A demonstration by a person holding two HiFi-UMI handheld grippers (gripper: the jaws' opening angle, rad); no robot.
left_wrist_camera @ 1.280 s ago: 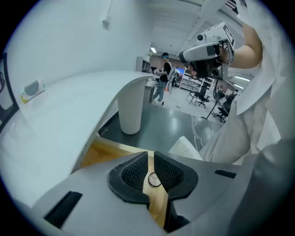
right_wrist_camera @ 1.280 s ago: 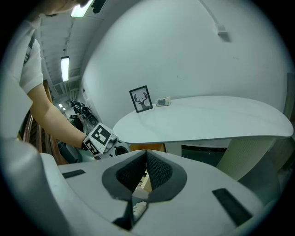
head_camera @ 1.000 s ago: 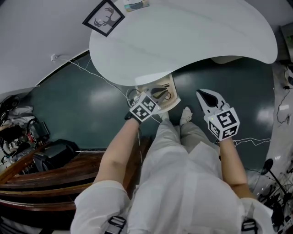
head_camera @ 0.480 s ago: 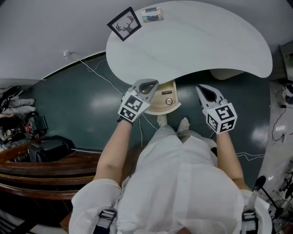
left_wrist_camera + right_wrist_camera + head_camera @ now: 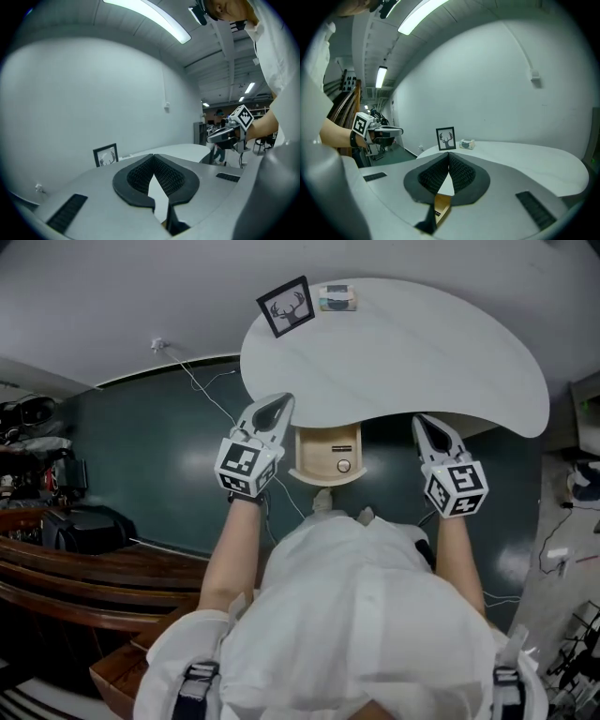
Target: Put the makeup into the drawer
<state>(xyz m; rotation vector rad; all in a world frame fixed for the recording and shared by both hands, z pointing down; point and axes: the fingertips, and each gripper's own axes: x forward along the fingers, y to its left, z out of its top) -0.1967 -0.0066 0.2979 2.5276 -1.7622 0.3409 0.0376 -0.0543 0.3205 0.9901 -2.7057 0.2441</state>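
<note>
- Makeup case: one small box on the far rim of the white table, just right of the framed deer picture. Neither gripper touches it, and it lies well apart from the drawer.
- Left gripper: held roughly level over the table's near edge, left of the drawer. Its jaws are pressed together with nothing between them.
- Framed deer picture: one, standing upright at the far rim. It is not part of the task, but it stands close enough to the case to get in the way of a reach from the left.
- Drawer: one, of light wood with a round knob, hung under the table's concave near edge directly ahead of the person. Its inside does not show, so it looks pushed in and would probably need opening first.
- Right gripper: held like the left one, right of the drawer. Its jaws meet tip to tip and carry nothing.
- Arrangement: the two empty grippers flank the drawer, which suggests one is meant for the knob and the other for the case across the tabletop.
</note>
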